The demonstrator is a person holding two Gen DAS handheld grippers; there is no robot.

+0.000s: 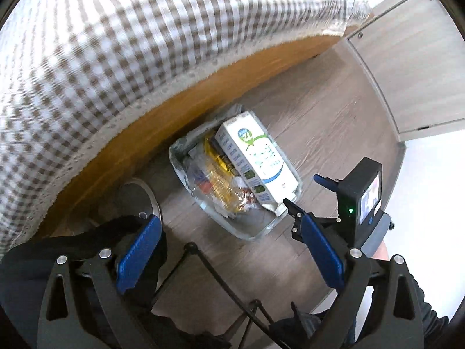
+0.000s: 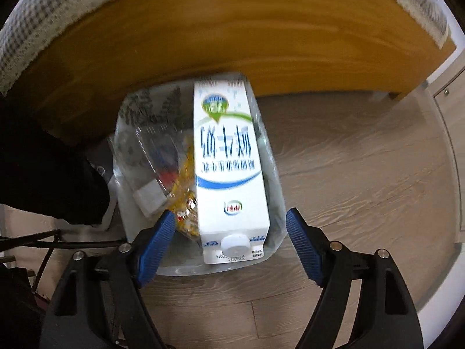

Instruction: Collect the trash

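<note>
A white milk carton [image 1: 255,157] [image 2: 226,157] lies tilted in a clear, bag-lined bin [image 1: 250,234] [image 2: 174,267] on the floor, its cap end nearest me. Yellow wrappers [image 1: 221,180] [image 2: 186,186] and other crumpled trash fill the bin beside it. My right gripper [image 2: 231,213] [image 1: 303,192] hangs over the carton's cap end, open, with a blue pad on each side and a gap to the carton. My left gripper [image 1: 229,224] is higher up and further back, open wide, with nothing between its fingers.
The bin stands against a wooden table [image 2: 232,29] [image 1: 174,93] draped with a brown-checked cloth [image 1: 116,43]. Grey wood floor [image 2: 348,160] spreads to the right, up to a cabinet [image 1: 412,58]. Black wire legs [image 1: 203,261] and a dark sleeve [image 2: 43,174] are on the near left.
</note>
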